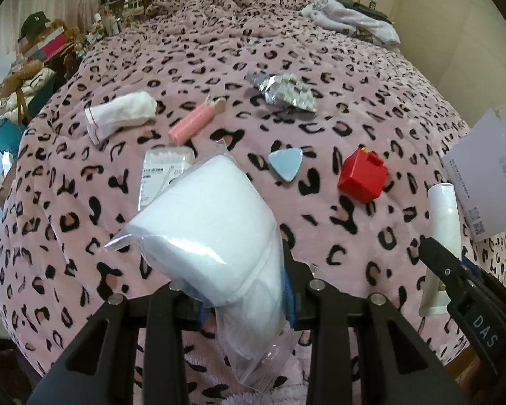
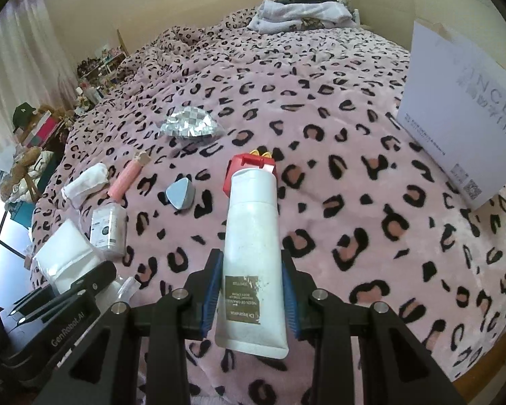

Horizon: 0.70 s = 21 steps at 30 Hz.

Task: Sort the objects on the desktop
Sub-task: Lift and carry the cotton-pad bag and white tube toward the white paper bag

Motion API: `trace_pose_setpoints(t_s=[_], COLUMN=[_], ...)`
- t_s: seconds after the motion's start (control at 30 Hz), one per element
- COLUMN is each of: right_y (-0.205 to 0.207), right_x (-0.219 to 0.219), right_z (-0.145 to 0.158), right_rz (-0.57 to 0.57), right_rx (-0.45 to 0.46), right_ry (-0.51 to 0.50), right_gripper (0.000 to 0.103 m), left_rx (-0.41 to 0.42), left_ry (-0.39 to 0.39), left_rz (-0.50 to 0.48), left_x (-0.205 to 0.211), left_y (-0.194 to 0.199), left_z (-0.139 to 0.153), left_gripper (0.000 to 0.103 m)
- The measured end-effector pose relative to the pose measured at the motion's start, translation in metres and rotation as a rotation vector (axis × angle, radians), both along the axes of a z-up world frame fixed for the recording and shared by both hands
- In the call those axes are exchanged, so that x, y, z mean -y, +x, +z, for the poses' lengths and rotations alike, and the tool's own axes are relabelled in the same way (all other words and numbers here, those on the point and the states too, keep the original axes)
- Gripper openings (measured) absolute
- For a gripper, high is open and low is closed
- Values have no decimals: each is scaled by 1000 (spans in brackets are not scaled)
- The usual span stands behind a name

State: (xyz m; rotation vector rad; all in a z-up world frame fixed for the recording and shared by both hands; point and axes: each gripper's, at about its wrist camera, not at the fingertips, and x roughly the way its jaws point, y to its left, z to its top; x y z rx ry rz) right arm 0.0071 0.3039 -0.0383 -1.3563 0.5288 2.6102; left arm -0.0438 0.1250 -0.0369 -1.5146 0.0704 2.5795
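Observation:
My left gripper (image 1: 246, 290) is shut on a clear bag of white cotton pads (image 1: 212, 222), held above the pink leopard-print blanket (image 1: 320, 50). My right gripper (image 2: 251, 290) is shut on a white cream tube (image 2: 253, 236), cap end pointing forward. On the blanket lie a red toy box (image 1: 362, 179), a blue triangular piece (image 1: 285, 165), a pink stick-shaped pack (image 1: 192, 123), a white rolled sock (image 1: 121, 116), a silver foil blister pack (image 1: 283, 92) and a cotton swab box (image 1: 162, 168). The right gripper with its tube (image 1: 443, 222) shows at the left wrist view's right edge.
A white paper sheet (image 2: 462, 108) stands at the blanket's right side. Folded white and dark clothes (image 2: 300, 11) lie at the far end. Cluttered shelves, boxes and a dark cap (image 2: 23, 114) crowd the left side beyond the bed edge.

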Motion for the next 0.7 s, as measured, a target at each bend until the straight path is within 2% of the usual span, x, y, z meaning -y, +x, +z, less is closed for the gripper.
trace_pose_setpoints(t_s=[0.4, 0.7], right_y=[22, 39], right_x=[-9, -26], right_z=[29, 45], right_rz=[-15, -45], right_rx=[-47, -61], right_ry=[7, 31], right_gripper=[33, 33], left_rx=[-54, -67], left_ry=[-2, 9], left_rz=[-49, -91], left_x=[-17, -40], left_y=[17, 28], left_z=[34, 49], left_gripper=[34, 33])
